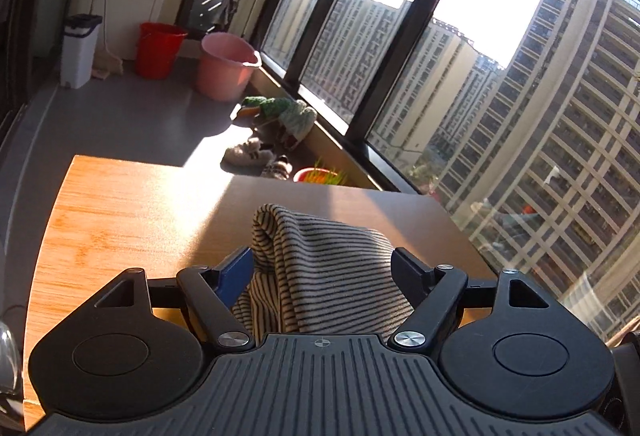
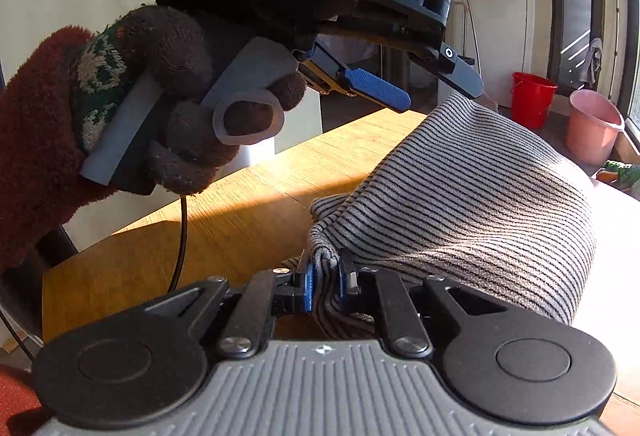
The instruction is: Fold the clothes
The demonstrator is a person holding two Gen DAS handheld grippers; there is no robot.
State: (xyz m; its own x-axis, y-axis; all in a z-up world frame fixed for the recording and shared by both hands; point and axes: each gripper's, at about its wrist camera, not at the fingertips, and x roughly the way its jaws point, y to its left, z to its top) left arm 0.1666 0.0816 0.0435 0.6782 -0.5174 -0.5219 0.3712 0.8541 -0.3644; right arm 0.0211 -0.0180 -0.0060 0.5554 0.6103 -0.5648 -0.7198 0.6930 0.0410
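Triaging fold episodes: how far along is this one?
Early stage. Done: nothing looks neatly folded; the striped garment is bunched in a mound on the wooden table. In hand: the right gripper is shut on a pinch of its edge; the left gripper is open, fingers apart with cloth between them, not pressing. Left: flatten it and make the folds.

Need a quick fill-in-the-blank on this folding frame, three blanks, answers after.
1. The right tool is shut on the ____ cloth.
2. The left tool is ____, the cloth between its fingers.
3. On the floor beside the red bucket stands a ____ bucket.

Missing words: striped; open; pink
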